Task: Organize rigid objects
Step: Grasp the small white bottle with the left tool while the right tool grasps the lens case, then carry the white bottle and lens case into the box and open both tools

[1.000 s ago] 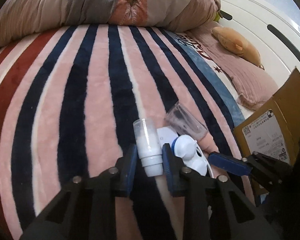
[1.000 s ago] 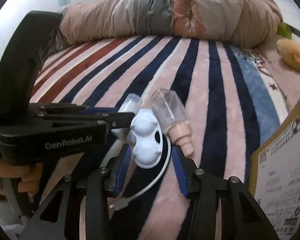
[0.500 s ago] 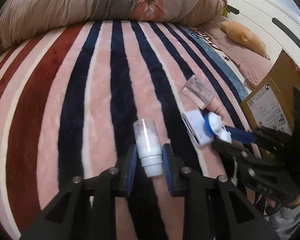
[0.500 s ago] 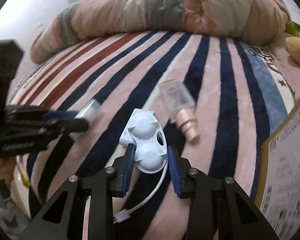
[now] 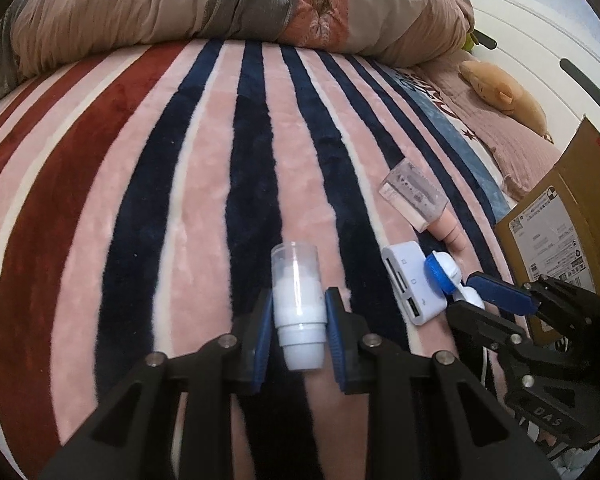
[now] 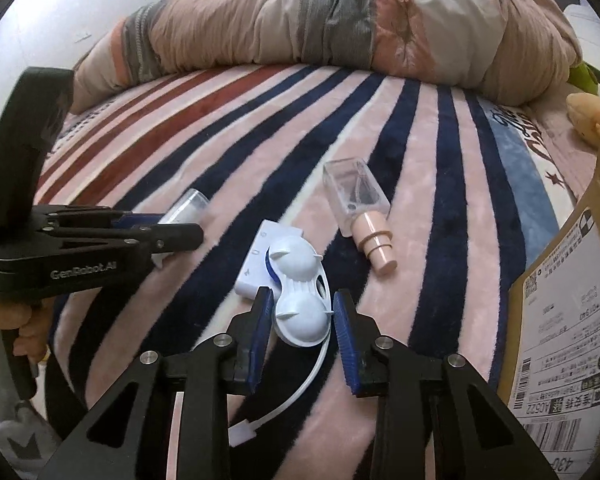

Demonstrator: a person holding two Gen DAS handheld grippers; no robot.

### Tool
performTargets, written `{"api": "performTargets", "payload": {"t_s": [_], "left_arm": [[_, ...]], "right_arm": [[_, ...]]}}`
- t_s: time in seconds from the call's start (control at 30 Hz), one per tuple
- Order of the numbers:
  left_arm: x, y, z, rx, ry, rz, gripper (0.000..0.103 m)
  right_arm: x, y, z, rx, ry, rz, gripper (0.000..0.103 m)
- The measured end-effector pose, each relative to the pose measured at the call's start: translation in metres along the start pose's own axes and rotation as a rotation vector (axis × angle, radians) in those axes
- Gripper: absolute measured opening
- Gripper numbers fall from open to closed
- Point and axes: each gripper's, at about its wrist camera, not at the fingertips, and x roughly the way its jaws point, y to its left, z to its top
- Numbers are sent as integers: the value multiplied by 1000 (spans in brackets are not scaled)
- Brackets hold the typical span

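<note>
My left gripper (image 5: 298, 320) is shut on a small clear bottle (image 5: 298, 300) with white contents and a white cap, held above the striped blanket; it also shows in the right wrist view (image 6: 186, 206). My right gripper (image 6: 302, 322) is shut on a white and blue contact lens case (image 6: 298, 284), seen from the left wrist view (image 5: 446, 276) too. A white card reader hub (image 5: 406, 286) with a cable (image 6: 284, 396) lies under the case. A clear square bottle with a peach cap (image 6: 360, 210) lies on the blanket just beyond.
A cardboard box (image 6: 572, 320) with shipping labels stands at the right. A rolled duvet (image 5: 240, 4) lies across the back of the bed. A tan plush toy (image 5: 504, 92) rests at the far right. The striped blanket (image 5: 140, 200) covers the bed.
My right gripper with the lens case has come down beside the card reader. The left gripper still holds the small bottle and has shifted little.
</note>
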Motion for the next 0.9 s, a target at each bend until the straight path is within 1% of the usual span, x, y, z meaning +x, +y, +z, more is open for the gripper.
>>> {"api": "performTargets", "payload": {"t_s": [0.1, 0.23, 0.27, 0.33, 0.4, 0.47, 0.57, 0.63, 0.67, 0.7, 0.8, 0.87, 0.9], "left_arm": [[-4, 1, -1, -2, -1, -7, 22], [-15, 5, -4, 9, -8, 9, 22], [-18, 6, -6, 14, -7, 16, 22], [-21, 9, -9, 30, 10, 25, 22], [-20, 9, -13, 51, 29, 28, 22], [-17, 11, -16, 45, 35, 30, 22], [-15, 13, -16, 22, 23, 21, 24], [-13, 13, -16, 19, 21, 23, 24], [-12, 13, -16, 23, 21, 30, 22], [-13, 13, -17, 25, 15, 34, 21], [-21, 12, -16, 19, -1, 34, 21], [-32, 11, -14, 20, -20, 41, 21], [-40, 9, -12, 20, -35, 40, 21]], "right_arm": [[-7, 2, 1, -3, -9, 41, 26], [-19, 13, -2, -31, -17, 113, 26], [-21, 19, -4, -53, -14, 133, 26], [-18, 28, -9, -93, 24, 175, 26], [-11, 37, -15, -125, 48, 176, 27], [-1, 42, -20, -141, 72, 167, 28], [7, 42, -23, -149, 64, 191, 39], [9, 42, -23, -154, 50, 198, 39], [10, 43, -22, -162, 46, 201, 36], [10, 44, -23, -172, 46, 195, 27], [2, 50, -21, -192, 27, 165, 27], [-11, 53, -16, -196, -3, 177, 27], [-24, 56, -11, -198, -28, 190, 27]]}}
